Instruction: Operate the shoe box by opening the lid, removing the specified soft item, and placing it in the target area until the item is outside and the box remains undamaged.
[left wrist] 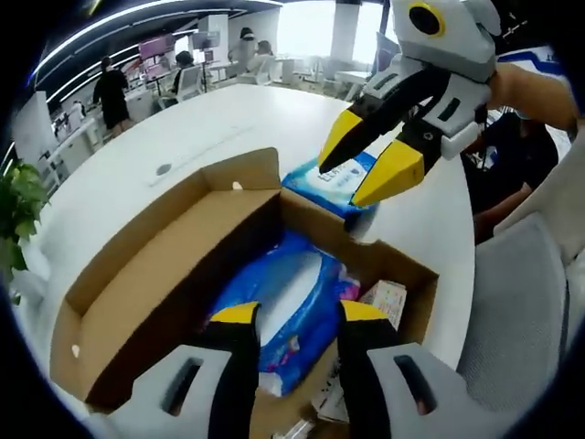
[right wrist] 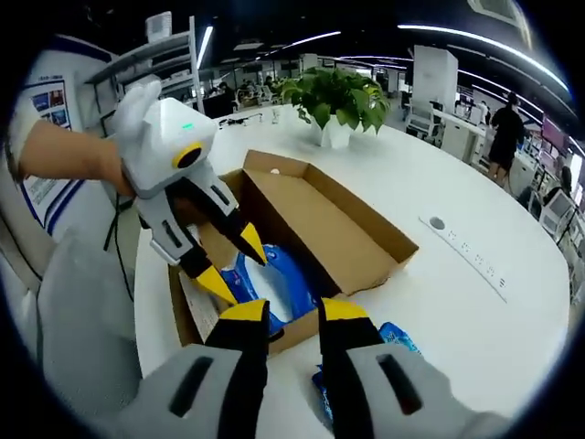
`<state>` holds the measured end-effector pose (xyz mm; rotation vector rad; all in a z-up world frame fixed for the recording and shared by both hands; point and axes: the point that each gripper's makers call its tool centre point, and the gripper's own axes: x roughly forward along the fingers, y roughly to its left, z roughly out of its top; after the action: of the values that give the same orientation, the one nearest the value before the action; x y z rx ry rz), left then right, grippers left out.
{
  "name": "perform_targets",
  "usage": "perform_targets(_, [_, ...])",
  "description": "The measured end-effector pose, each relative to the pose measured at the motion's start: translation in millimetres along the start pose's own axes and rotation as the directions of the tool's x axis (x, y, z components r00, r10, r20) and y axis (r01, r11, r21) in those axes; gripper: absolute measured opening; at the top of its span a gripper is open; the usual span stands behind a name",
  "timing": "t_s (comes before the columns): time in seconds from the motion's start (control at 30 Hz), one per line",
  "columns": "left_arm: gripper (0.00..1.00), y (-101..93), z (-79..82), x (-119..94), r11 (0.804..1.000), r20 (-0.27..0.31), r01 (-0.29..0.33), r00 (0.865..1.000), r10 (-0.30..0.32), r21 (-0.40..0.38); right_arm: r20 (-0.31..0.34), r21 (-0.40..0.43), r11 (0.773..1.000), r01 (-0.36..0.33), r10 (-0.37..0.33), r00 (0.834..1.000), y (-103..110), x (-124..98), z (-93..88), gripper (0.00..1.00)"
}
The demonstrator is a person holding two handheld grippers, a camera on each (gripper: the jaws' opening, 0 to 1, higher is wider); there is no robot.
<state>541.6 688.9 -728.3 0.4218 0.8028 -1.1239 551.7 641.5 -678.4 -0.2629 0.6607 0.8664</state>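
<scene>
With the shoe box (left wrist: 183, 274) lid already open, the left gripper (left wrist: 292, 315) hangs jaws spread over the blue soft pack (left wrist: 283, 302) inside, needing to pinch it, while the right gripper (left wrist: 375, 157), also spread, hovers over a pack (left wrist: 334, 181) on the table (left wrist: 137, 146).

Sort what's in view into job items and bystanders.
Job: shoe box, lid open; blue soft pack inside the box; blue wipes pack on the table; left gripper; right gripper.
Bystanders: potted plant; table socket strip; grey chair.
</scene>
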Motion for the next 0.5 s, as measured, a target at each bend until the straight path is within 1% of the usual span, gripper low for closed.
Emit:
perform_targets(0.2, [0.26, -1.7, 0.2, 4.0, 0.999, 0.004, 0.045, 0.999, -0.045, 0.016, -0.017, -0.040, 0.999, -0.002, 0.001, 1.000, 1.7, 19.5, 2.6, 0.19])
perform_targets(0.4, [0.25, -2.6, -8.2, 6.8, 0.996, -0.029, 0.080, 0.996, -0.079, 0.039, -0.054, -0.097, 0.995, 0.003, -0.008, 0.999, 1.4, 38.3, 0.0, 0.17])
perform_targets(0.5, [0.24, -1.3, -11.5, 8.0, 0.995, -0.043, 0.084, 0.996, -0.082, 0.050, -0.075, -0.117, 0.993, 0.008, -0.016, 0.997, 0.0, 45.1, -3.5, 0.14])
